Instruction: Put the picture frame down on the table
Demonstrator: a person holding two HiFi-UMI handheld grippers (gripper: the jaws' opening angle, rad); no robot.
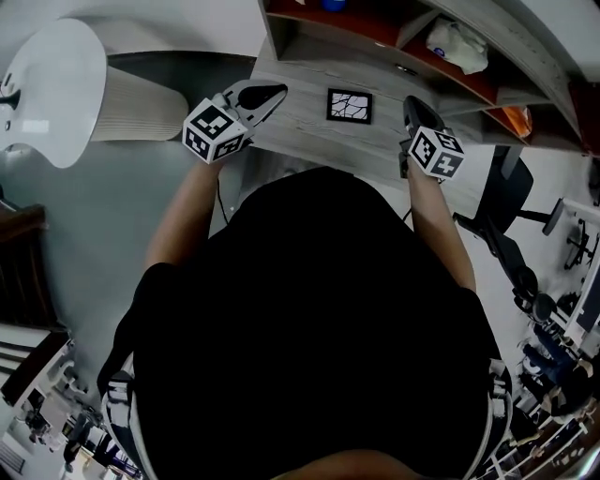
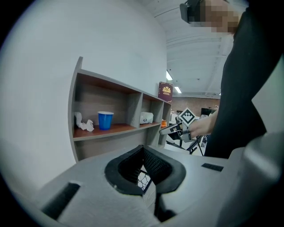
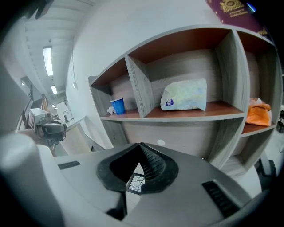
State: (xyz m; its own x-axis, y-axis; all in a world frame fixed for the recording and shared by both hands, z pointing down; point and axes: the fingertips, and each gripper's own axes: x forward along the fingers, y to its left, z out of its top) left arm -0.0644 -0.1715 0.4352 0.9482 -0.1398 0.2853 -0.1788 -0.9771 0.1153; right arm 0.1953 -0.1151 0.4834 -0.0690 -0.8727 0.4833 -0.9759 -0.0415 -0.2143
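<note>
"Frame down yet?"

"By my reading, yes. It lies flat and face up on the table, top centre of the head view. It touches neither claw."

"And the claws?"

"My left claw sits just left of the frame and my right claw just right of it. Both are pinched together at the tips with nothing between them. Each claw's own view shows only a sliver of the frame, low in the picture, under the closed tips."

"How do you finish cleanly?"

"I'd draw both claws straight off, tips kept together, and not sweep across the frame's edges or nudge it along the table."

"Any writing to report?"

"Little I can read. A maroon booklet at the upper right of my right claw's view has a gold crest, but its lettering is too small. The pale pack on the shelf has a blue mark, also illegible. The blue cup is plain."
</note>
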